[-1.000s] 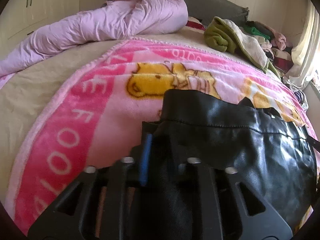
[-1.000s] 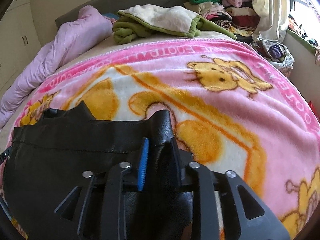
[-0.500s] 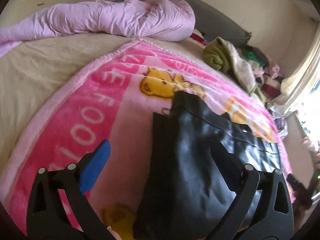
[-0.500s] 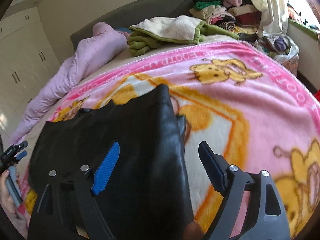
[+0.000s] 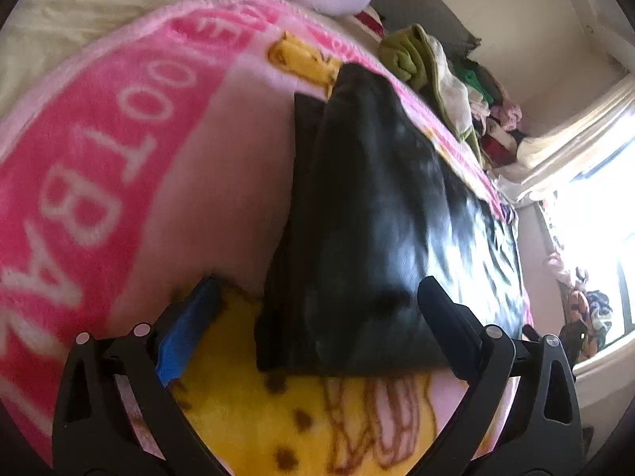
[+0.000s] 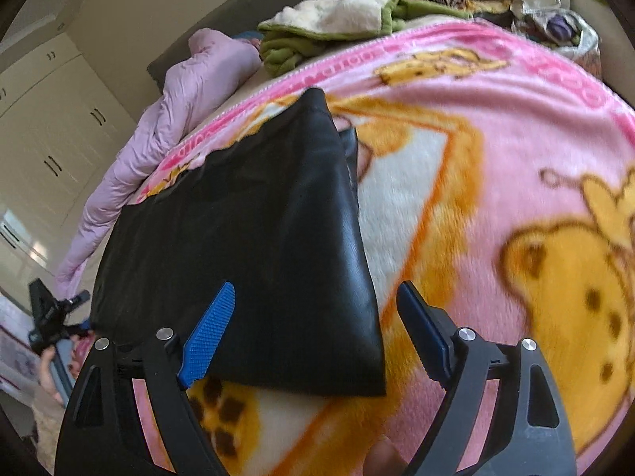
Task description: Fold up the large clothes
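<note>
A black leather garment (image 5: pixel 381 214) lies folded flat on the pink cartoon blanket (image 5: pixel 119 150). It also shows in the right wrist view (image 6: pixel 254 238), on the same blanket (image 6: pixel 496 139). My left gripper (image 5: pixel 317 297) is open and empty, its jaws on either side of the garment's near edge. My right gripper (image 6: pixel 317 305) is open and empty, just in front of the garment's near right corner. The left gripper shows small at the far left of the right wrist view (image 6: pixel 55 317).
A lilac duvet (image 6: pixel 166 119) lies bunched along the far side of the bed. A green and cream blanket (image 6: pixel 341 27) and a pile of clothes (image 5: pixel 488 107) sit by the headboard. A bright window (image 5: pixel 595 218) is on the right, white wardrobes (image 6: pixel 47 139) on the left.
Both grippers were shut on the black garment one second ago. They opened and let it go, then drew back toward the near edge. The garment now lies flat.
</note>
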